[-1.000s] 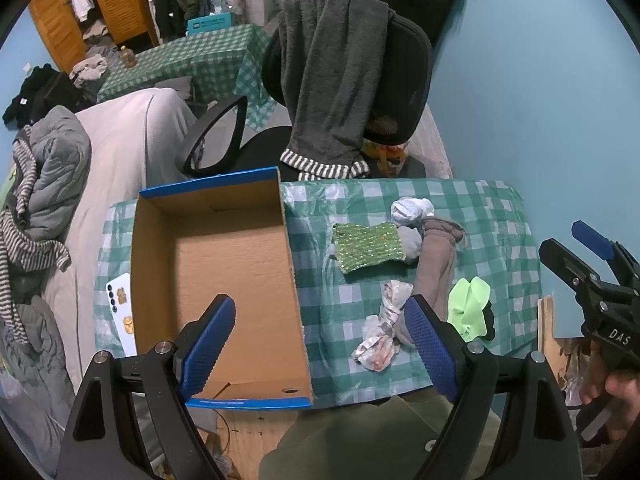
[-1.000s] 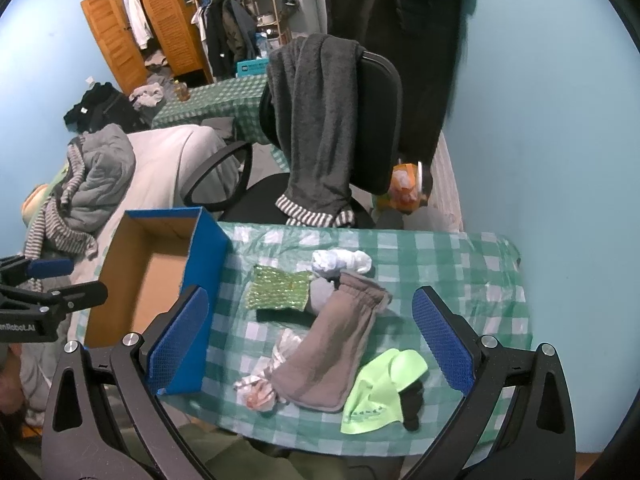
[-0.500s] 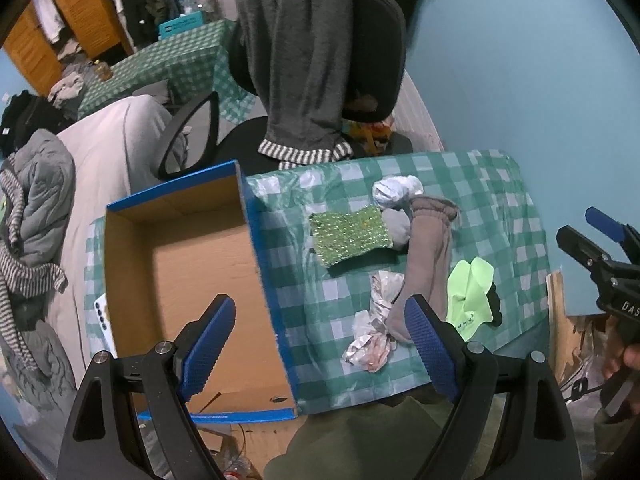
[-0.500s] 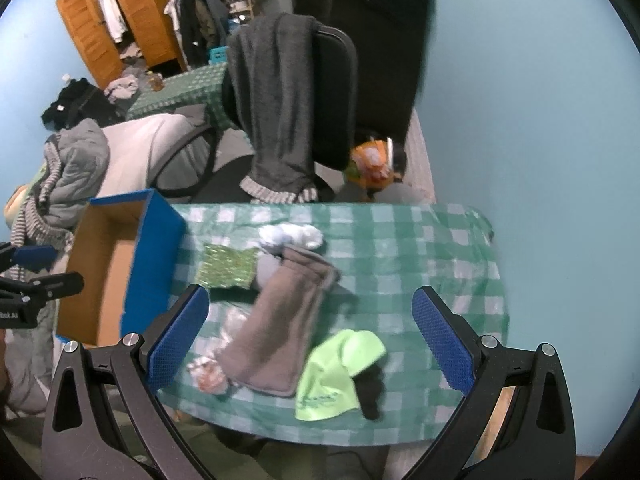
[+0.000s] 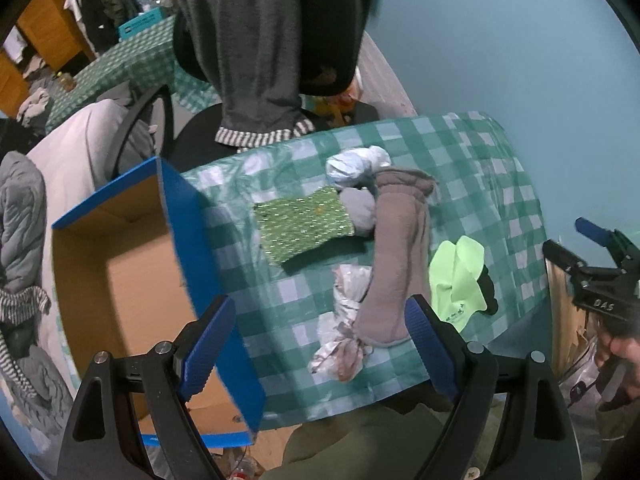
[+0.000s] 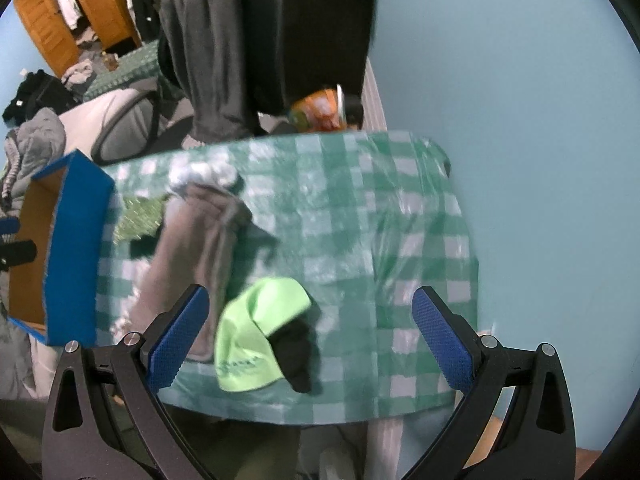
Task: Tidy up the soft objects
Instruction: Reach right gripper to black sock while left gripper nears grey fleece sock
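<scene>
Blue-padded left hand-held gripper (image 5: 318, 344) spread wide, holding nothing, hovering over near edge of the surface (image 5: 472, 168); its left finger over the cardboard box (image 5: 120, 264), its right finger in front of the near end of the grey-brown sock (image 5: 400, 256); right hand-held gripper (image 6: 312, 334) also wide, nothing between its fingers, above the near edge of the surface, lime-green cloth (image 6: 256, 336) seen between the fingers; from the left wrist view the right hand-held gripper shows at far right, off the surface edge, gripped by a hand (image 5: 618, 354); surface covered in green-white checked cloth; soft items grouped mid-surface: grey-brown sock lying long near-to-far; crumpled whitish-pink bundle (image 5: 344, 344) touching its near left side; green patterned knit piece (image 5: 304, 226) left of the sock, flat; small grey balled item (image 5: 360, 210) between knit piece and sock, touching both; white-blue balled item (image 5: 356, 166) at the far end of the sock; lime-green cloth right of the sock, just beside it, partly over a black item (image 6: 294, 350); cardboard box with blue outer walls at left end of the surface, open top, inside looks bare where visible; office chair (image 5: 332, 28) beyond far edge with dark grey garment (image 5: 256, 48) draped over its back; right view blurred.
</scene>
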A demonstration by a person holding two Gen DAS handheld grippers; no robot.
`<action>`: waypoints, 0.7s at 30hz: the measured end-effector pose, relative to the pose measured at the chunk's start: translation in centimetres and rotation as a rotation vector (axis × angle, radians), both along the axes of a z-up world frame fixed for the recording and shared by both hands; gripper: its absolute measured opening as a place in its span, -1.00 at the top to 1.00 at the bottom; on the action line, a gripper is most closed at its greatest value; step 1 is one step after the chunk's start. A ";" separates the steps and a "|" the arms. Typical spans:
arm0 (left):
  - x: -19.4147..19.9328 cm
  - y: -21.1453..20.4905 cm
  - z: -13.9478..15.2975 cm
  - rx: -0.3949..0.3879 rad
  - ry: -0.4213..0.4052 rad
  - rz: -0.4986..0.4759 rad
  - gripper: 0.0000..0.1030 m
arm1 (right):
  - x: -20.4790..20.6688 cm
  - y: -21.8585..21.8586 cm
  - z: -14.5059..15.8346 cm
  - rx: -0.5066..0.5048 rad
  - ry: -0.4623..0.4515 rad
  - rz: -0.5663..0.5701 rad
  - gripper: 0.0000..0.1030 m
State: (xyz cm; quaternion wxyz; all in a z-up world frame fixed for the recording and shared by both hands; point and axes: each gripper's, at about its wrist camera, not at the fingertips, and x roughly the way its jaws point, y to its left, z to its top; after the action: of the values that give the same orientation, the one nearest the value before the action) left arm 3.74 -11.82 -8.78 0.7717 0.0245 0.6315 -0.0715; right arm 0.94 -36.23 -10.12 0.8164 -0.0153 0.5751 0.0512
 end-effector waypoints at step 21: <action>0.9 -4.5 -7.0 0.017 0.073 -0.050 -0.71 | -1.0 -2.1 -10.9 0.048 0.195 0.031 -0.92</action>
State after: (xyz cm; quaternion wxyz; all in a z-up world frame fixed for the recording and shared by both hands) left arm 4.69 -16.30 -15.77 0.7458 0.0445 0.6590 -0.0863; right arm -0.04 -38.30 -21.07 0.7557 0.0004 0.6502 0.0791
